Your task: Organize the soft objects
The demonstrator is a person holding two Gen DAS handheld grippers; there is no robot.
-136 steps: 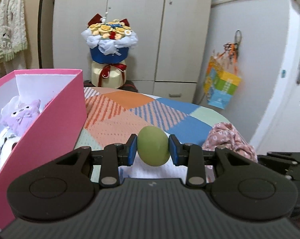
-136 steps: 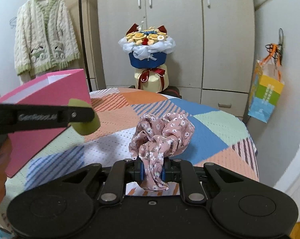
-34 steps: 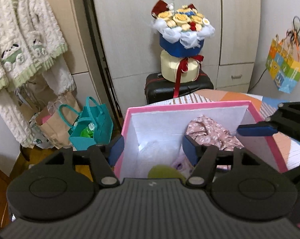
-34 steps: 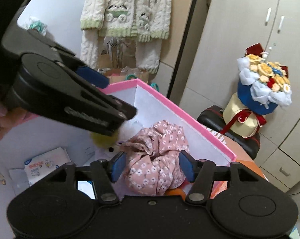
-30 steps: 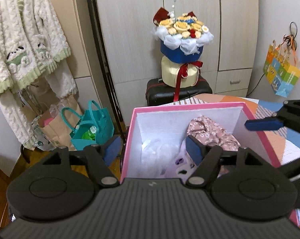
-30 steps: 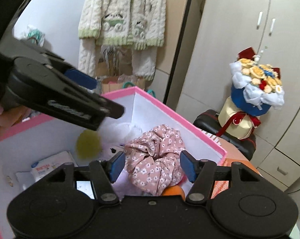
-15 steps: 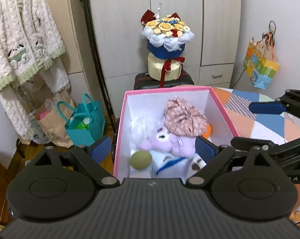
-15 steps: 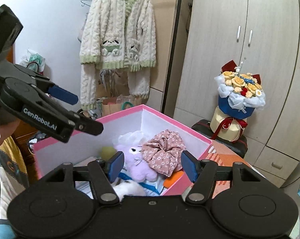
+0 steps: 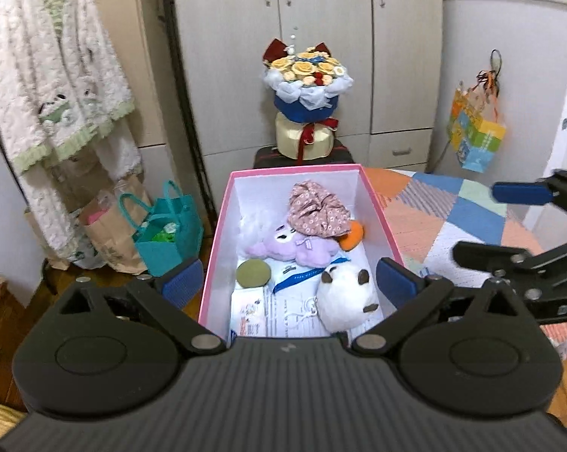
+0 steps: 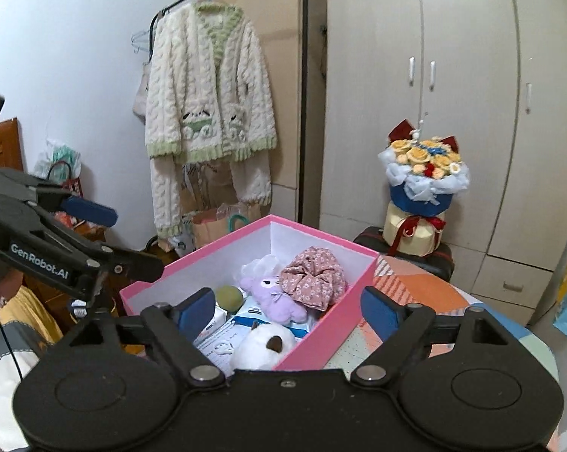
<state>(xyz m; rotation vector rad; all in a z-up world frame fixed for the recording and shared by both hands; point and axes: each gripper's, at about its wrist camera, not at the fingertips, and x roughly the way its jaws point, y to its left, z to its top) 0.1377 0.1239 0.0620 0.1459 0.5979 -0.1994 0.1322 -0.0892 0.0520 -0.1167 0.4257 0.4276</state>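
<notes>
A pink box (image 9: 379, 205) (image 10: 321, 333) stands at the left edge of a patchwork-covered table (image 9: 453, 218). Inside lie a green ball (image 9: 253, 273) (image 10: 229, 297), a pink floral scrunchie (image 9: 315, 213) (image 10: 311, 277), a purple plush (image 9: 287, 250) (image 10: 276, 299), a white plush (image 9: 345, 297) (image 10: 262, 344), an orange item (image 9: 353, 235) and paper packets. My left gripper (image 9: 287, 284) is open and empty above the box's near end. My right gripper (image 10: 287, 310) is open and empty above the box's near side; it also shows in the left wrist view (image 9: 502, 222).
A flower bouquet (image 9: 306, 86) (image 10: 421, 180) stands on a dark case in front of the wardrobe. A knitted cardigan (image 9: 53, 113) (image 10: 208, 101) hangs on a rack. A teal bag (image 9: 166, 233) and paper bags stand on the floor left of the box. A colourful bag (image 9: 474, 139) hangs on the right wall.
Both grippers let go over the box: the green ball and the floral scrunchie now lie inside it. Both grippers have since risen and drawn back, jaws wide open.
</notes>
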